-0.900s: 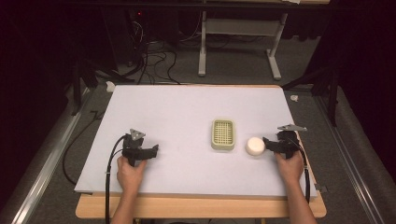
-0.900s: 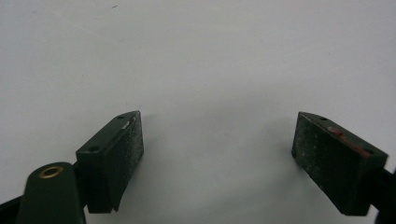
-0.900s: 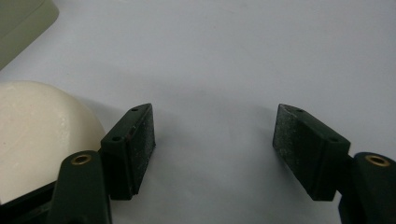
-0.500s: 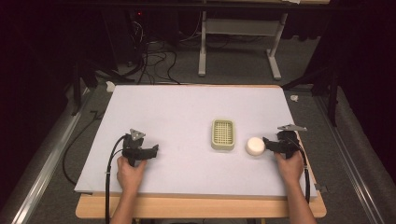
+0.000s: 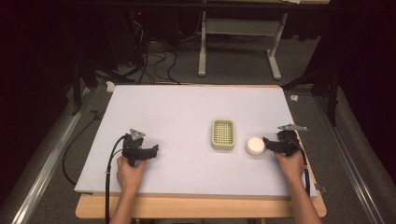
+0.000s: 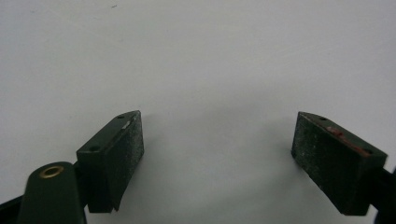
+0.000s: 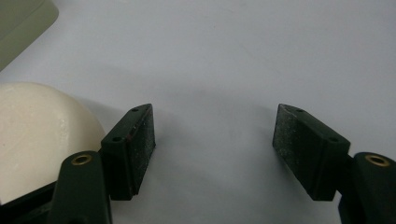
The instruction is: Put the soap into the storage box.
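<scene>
A round cream soap bar [image 5: 255,146] lies on the white table mat, just right of a pale green slotted soap dish [image 5: 222,134]. My right gripper [image 5: 267,143] rests on the mat beside the soap, jaws wide open with bare mat between them. In the right gripper view the soap bar [image 7: 39,140] sits outside the left jaw, and a corner of the dish [image 7: 21,23] shows at top left. My left gripper [image 5: 154,150] sits at the front left of the mat, open, and the left gripper [image 6: 217,149] has just white mat between its jaws.
The white mat [image 5: 187,112] covers most of a wooden table [image 5: 201,207]. Beyond the far edge stand a white stand's legs [image 5: 238,51] and loose cables [image 5: 149,56] on a dark floor. Metal rails [image 5: 42,163] run along both sides.
</scene>
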`<state>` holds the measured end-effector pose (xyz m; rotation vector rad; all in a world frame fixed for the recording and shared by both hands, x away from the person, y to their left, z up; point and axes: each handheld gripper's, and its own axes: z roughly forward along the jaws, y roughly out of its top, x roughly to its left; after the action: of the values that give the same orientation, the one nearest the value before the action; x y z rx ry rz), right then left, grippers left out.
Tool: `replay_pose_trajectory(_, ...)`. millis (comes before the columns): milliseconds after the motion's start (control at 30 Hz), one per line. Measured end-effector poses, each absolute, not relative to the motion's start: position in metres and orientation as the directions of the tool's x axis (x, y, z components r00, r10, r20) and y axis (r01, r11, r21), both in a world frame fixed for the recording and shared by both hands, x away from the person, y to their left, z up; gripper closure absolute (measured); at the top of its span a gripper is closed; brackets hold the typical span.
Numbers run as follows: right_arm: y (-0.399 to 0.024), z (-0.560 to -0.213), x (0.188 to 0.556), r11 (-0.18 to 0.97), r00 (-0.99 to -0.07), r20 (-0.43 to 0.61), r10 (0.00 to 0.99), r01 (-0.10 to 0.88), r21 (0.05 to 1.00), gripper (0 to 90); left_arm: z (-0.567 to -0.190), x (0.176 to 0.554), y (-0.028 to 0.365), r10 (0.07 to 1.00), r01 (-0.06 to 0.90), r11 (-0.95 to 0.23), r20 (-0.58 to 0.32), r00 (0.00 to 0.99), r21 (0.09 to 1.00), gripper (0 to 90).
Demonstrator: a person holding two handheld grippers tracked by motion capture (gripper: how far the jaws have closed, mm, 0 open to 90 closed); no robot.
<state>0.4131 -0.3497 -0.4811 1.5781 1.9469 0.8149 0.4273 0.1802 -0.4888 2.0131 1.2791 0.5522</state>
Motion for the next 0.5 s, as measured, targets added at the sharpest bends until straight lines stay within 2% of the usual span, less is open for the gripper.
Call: replay_pose_trajectory(500, -0.3522, -0.4736, 0.4063, 0.14, -0.207, 0.007, 0.978, 0.685, 0.715, 28.6, -0.4886, 0.4269, 0.1802, 0.902, 0.614, -0.292, -0.002, 0.431, 0.734, 18.1)
